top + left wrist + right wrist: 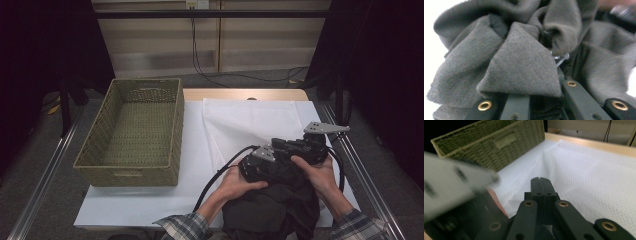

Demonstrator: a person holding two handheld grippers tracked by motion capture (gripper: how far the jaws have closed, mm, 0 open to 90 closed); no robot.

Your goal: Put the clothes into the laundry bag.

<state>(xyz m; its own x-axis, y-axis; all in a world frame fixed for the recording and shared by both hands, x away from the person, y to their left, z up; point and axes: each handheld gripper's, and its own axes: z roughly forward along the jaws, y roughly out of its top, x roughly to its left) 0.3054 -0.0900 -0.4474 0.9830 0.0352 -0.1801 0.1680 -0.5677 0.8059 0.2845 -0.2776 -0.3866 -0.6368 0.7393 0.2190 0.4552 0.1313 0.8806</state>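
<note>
Meanwhile, the left gripper (257, 167) pinches a fold of the dark grey garment (521, 65), bunched directly over its jaws. Just beside it, the right gripper (540, 181) has its jaws pressed together on nothing, white mesh cloth (584, 170) spreading beneath and ahead, wicker basket (491, 142) beyond.

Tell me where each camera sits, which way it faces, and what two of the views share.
High view: above the person's side, looking forward and down on the table; both forearms in plaid sleeves, left tongs and right tongs over a dark grey garment.
Left gripper view: on the left tongs, looking into the garment bunched over their black jaws.
Right gripper view: on the right tongs, jaws together, facing the white mesh bag and wicker basket.
Shared: the high and right gripper views both show basket and mesh bag.
</note>
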